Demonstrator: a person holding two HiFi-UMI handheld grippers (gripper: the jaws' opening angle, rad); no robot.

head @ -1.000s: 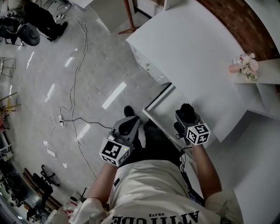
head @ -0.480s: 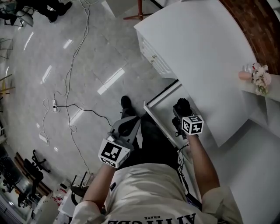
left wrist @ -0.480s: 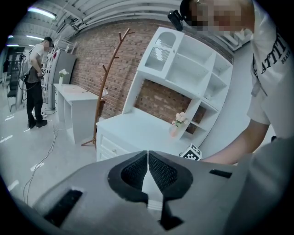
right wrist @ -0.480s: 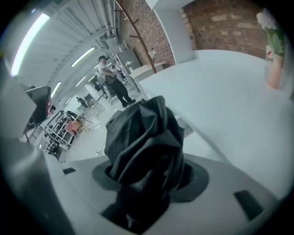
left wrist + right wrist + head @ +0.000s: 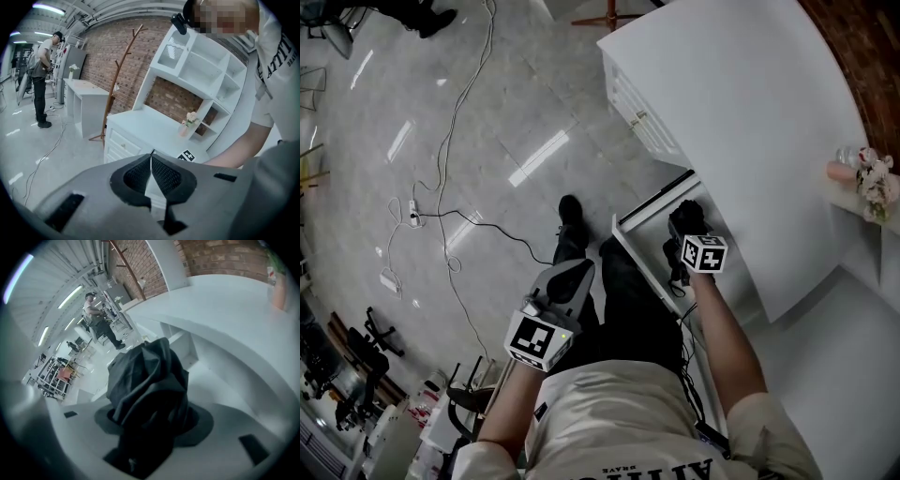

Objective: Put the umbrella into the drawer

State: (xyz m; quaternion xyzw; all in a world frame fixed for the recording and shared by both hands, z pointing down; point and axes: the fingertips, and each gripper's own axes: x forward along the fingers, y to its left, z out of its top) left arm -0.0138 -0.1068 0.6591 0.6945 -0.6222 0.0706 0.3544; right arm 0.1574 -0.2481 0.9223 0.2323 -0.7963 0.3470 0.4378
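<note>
Grey floor (image 5: 441,187): polished stone tiles, with thin cables (image 5: 455,122) trailing across them; it fills the left half of the head view.
Surface (image 5: 741,122): a plain white desk top. A pink vase of flowers (image 5: 872,178) stands at its far right.
Shelf unit (image 5: 201,70): white open compartments above the surface, against a brick wall (image 5: 112,51). Only the left gripper view shows these, along with a bare wooden coat stand (image 5: 119,79).
Drawer (image 5: 652,225): white and pulled open from under the front edge of the surface, just beside the person's dark trousers.
Writing: the cream shirt (image 5: 281,70) carries dark capitals reading "ATTI" in the left gripper view. The head view shows the same print upside down and cut off.
Right arm: forearm stretched forward over the drawer, gripper tilted steeply down.
Right hand-held gripper (image 5: 686,239): jaws set wide and clamped on the umbrella. Its black-and-white marker cube (image 5: 703,253) faces up.
Umbrella (image 5: 147,380): black, folded and crumpled. It stands up between the right jaws, over the open drawer. No view shows whether it touches the drawer's bottom.
Left arm: bent and held low beside the left thigh.
Left hand-held gripper (image 5: 567,281): jaws pressed together with nothing between them. Its marker cube (image 5: 534,339) faces up.
Right gripper view only: the white hollow under the surface, and a distant person standing (image 5: 101,319) in a workshop under strip lights.
Shoe (image 5: 570,211): black, on the floor ahead of the left gripper.
</note>
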